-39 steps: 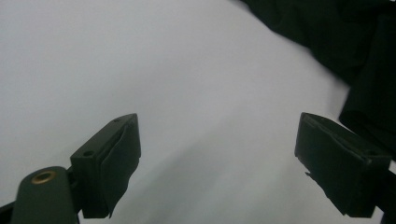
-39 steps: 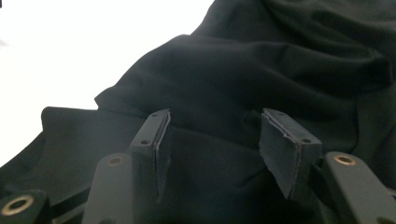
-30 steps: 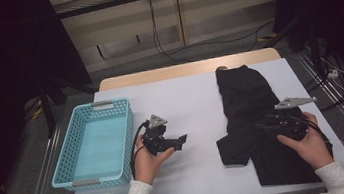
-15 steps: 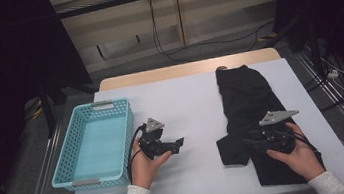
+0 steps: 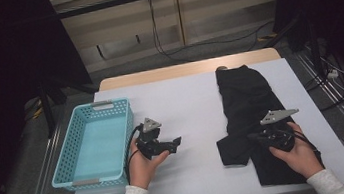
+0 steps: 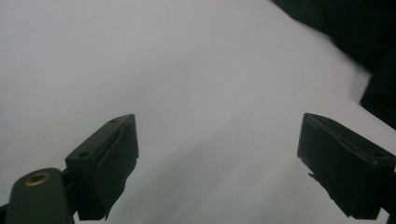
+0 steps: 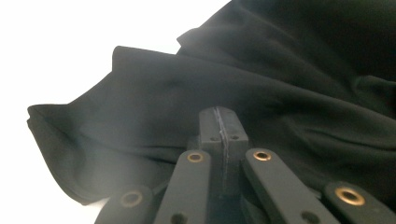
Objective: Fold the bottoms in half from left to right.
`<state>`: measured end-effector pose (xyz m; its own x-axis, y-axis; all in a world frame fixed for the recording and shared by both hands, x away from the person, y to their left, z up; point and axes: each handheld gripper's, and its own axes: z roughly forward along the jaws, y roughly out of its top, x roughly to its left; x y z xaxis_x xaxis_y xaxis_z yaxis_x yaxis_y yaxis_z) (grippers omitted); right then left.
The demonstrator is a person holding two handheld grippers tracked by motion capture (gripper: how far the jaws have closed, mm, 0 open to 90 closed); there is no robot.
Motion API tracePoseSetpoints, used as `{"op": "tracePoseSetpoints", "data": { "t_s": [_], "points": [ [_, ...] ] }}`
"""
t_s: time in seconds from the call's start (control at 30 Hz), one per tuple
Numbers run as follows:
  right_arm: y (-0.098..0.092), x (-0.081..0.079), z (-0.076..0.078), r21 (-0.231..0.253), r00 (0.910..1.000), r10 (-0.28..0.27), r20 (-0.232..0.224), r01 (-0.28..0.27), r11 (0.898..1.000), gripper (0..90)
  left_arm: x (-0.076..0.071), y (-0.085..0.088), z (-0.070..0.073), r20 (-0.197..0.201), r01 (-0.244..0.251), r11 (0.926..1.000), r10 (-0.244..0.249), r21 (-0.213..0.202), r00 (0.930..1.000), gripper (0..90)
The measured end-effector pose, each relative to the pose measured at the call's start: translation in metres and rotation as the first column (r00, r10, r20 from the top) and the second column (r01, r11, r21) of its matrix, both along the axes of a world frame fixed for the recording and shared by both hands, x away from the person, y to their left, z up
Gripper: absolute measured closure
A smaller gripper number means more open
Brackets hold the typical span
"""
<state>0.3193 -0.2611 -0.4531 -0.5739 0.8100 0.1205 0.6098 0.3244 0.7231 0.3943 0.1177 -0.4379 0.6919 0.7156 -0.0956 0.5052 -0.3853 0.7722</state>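
Two hands low over table, right gripper (image 5: 258, 137) jaws closed on black garment (image 5: 248, 94)

On the table (image 5: 190, 94), the basket (image 5: 93, 142) sits at the left edge. The garment (image 5: 251, 117) lies well to the basket's right (along the table's right side). The left gripper (image 5: 164, 146) hovers just right of the basket, between basket and garment; the right gripper (image 5: 256, 138) rests on the garment's near part.
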Motion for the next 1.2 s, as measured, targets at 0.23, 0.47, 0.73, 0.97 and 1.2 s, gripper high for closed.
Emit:
{"op": "tracePoseSetpoints", "data": {
  "t_s": [0.23,0.47,0.73,0.97,1.2],
  "points": [
    [-0.004,-0.002,0.004,0.011,1.0,-0.002,0.007,0.002,1.0,90.0,0.0,-0.001,-0.001,-0.001,0.0,1.0,0.001,0.005,1.0,12.6],
    [0.003,-0.01,0.008,-0.007,0.9987,0.019,0.048,-0.019,1.0,79.6,0.0,-0.002,-0.001,-0.001,0.007,0.9999,-0.007,0.013,1.0,12.5],
    [0.02,-0.012,0.002,0.013,0.9961,0.086,0.022,-0.086,0.996,58.6,0.0,-0.001,-0.001,-0.004,0.007,0.9997,-0.007,0.022,1.0,12.5],
    [0.025,-0.01,-0.003,-0.055,0.9926,0.118,0.026,-0.117,0.992,82.8,0.0,-0.001,-0.001,-0.005,0.003,0.9997,-0.003,0.026,1.0,12.7],
    [0.009,-0.01,0.006,0.008,0.9969,0.069,0.037,-0.069,0.998,90.0,0.0,-0.001,-0.001,-0.003,0.0,0.9998,0.0,0.02,1.0,13.0]
  ]
}}
